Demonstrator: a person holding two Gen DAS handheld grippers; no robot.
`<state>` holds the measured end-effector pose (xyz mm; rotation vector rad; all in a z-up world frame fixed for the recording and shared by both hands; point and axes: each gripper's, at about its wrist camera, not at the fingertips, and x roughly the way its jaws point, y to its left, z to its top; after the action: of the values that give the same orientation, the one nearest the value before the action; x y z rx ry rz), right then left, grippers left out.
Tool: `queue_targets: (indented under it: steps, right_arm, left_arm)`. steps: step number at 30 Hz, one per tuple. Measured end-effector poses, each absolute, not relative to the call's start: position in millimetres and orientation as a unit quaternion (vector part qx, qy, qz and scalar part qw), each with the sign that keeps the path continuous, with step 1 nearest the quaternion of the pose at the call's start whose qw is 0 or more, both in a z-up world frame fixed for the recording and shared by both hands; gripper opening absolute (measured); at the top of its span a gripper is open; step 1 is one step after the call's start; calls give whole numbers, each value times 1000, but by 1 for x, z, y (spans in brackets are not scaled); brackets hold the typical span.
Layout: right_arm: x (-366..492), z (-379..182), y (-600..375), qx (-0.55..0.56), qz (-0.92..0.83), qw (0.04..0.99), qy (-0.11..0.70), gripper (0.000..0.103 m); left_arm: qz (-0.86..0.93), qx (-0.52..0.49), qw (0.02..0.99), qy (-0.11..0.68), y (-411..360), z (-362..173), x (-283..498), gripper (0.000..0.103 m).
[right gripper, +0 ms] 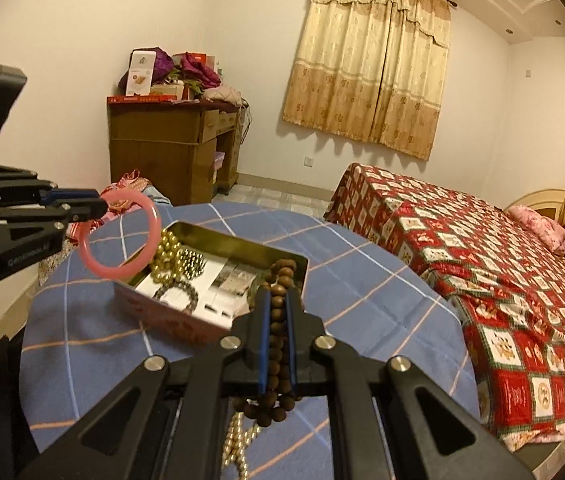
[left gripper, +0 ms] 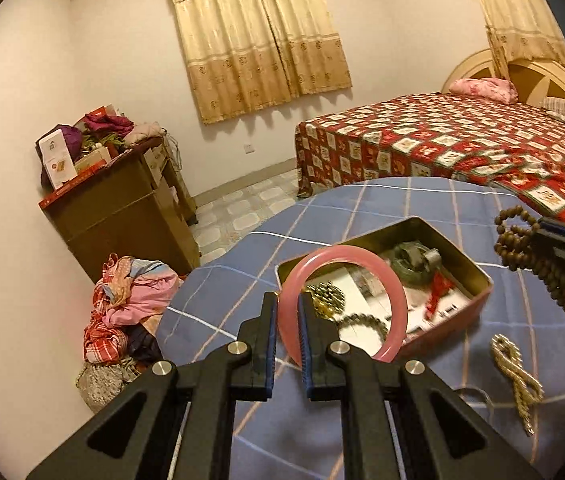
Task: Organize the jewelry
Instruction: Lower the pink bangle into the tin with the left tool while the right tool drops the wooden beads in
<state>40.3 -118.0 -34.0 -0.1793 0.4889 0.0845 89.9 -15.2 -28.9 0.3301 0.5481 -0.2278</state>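
My left gripper (left gripper: pixel 287 300) is shut on a pink bangle (left gripper: pixel 396 292) and holds it above the near left corner of an open metal tin (left gripper: pixel 478 276); both also show in the right wrist view, gripper (right gripper: pixel 100 205) and bangle (right gripper: pixel 153 212). The tin (right gripper: pixel 294 260) holds gold beads (right gripper: pixel 168 254), a dark bead bracelet and a green piece. My right gripper (right gripper: pixel 278 294) is shut on a brown wooden bead string (right gripper: pixel 278 320), held above the tin's right side; it also shows in the left wrist view (left gripper: pixel 518 240). A gold chain (left gripper: pixel 516 376) lies on the blue checked tablecloth (left gripper: pixel 362 208).
The round table stands next to a bed with a red patterned cover (right gripper: pixel 482 248). A wooden desk piled with boxes and cloth (left gripper: pixel 122 200) stands at the wall. A heap of clothes (left gripper: pixel 130 304) lies on the floor left of the table.
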Motion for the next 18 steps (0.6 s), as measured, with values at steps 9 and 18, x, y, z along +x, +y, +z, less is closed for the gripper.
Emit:
queue_targets:
  steps: [9, 18]
  right_arm:
    - [72, -25, -117, -96, 45, 965, 238, 9]
    - [97, -32, -113, -104, 43, 963, 247, 9]
  left_arm:
    - [-109, 156, 941, 281, -24, -36, 117, 9]
    - [-109, 163, 937, 290, -32, -42, 135, 9]
